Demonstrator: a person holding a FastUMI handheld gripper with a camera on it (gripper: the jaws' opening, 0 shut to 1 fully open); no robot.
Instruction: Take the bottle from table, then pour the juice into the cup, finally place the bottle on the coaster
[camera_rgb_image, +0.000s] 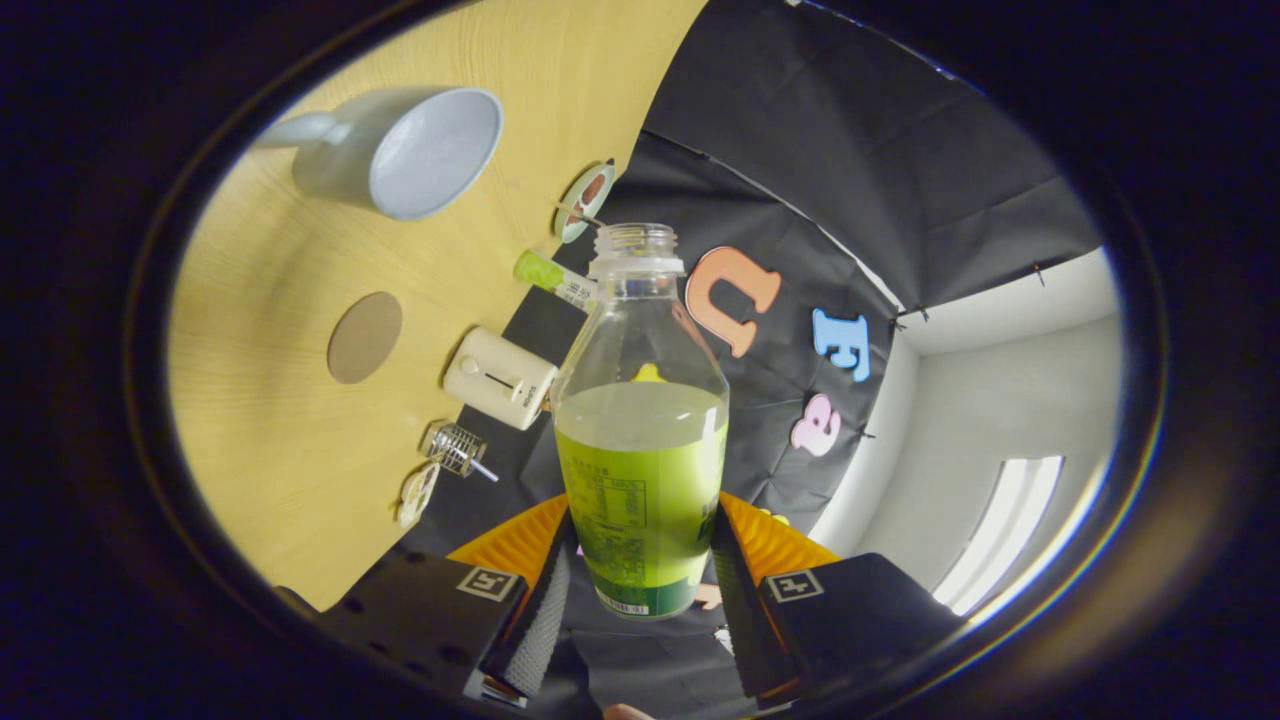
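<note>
Desk (270, 440): wooden, carrying cup and coaster. Bottle (640, 420): uncapped, part-filled with green juice, raised off the desk. Claw (640, 585): clamped on bottle's lower body. Cup (410, 150): empty, well beyond. Coaster (365, 337): round, bare, between cup and claw.

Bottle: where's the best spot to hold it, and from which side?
Probably its lower body, from the sides, as the gripper does now: both fingers press the labelled part of the bottle. That part is straight-sided, the shoulder above tapers, and the open neck is left free for pouring into the cup.
</note>
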